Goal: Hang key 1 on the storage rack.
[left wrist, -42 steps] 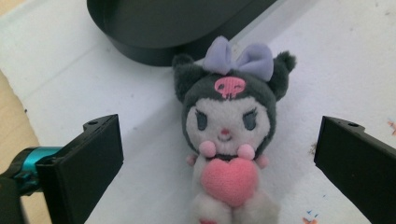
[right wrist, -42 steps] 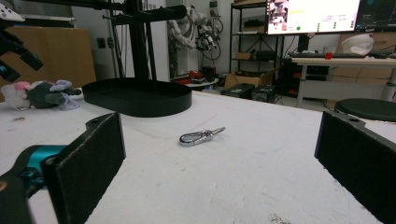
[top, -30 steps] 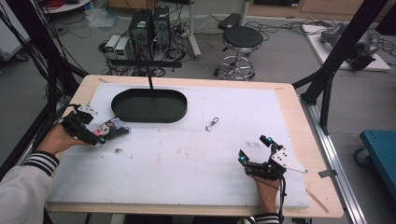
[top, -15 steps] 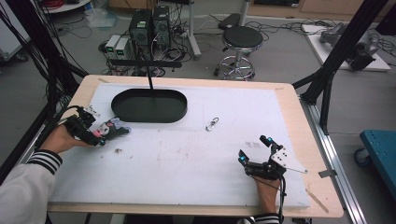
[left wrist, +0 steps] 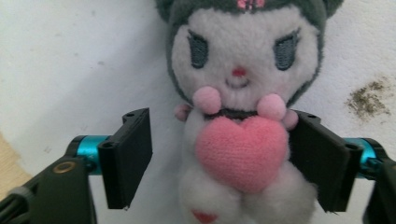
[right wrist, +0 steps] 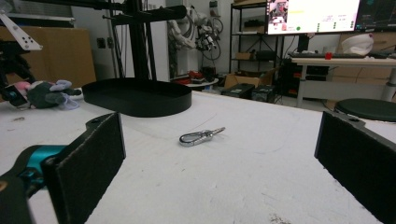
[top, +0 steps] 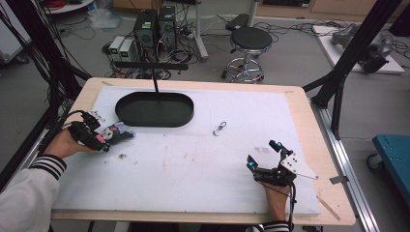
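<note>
- Little has shifted since the earlier frames: the left claw (top: 104,143) stays at the plush toy (top: 116,135) on the left part of the worktop (top: 203,164), and the right claw (top: 263,153) remains low at the front right.
- Left claw: in the left gripper view its two flat black pads (left wrist: 128,156) stand either side of the toy's body, spread apart; the right pad touches the toy's side, while a strip of white surface shows between the left pad and the toy, so the toy is not clamped.
- Plush toy: soft pile fabric, white round face and body, dark grey hood, stitched eyes, small pink paws holding a fuzzy pink heart (left wrist: 241,152). It lies on the white sheet just in front of the tray's left end.
- Right claw: jaws wide apart and holding nothing, pads rectangular and matt in the right gripper view.
- Oval tray (top: 126,113): black, shallow-walled, at the far left of the sheet.
- Metal snap hook (top: 220,128): shiny, elongated, lying alone right of the tray.
</note>
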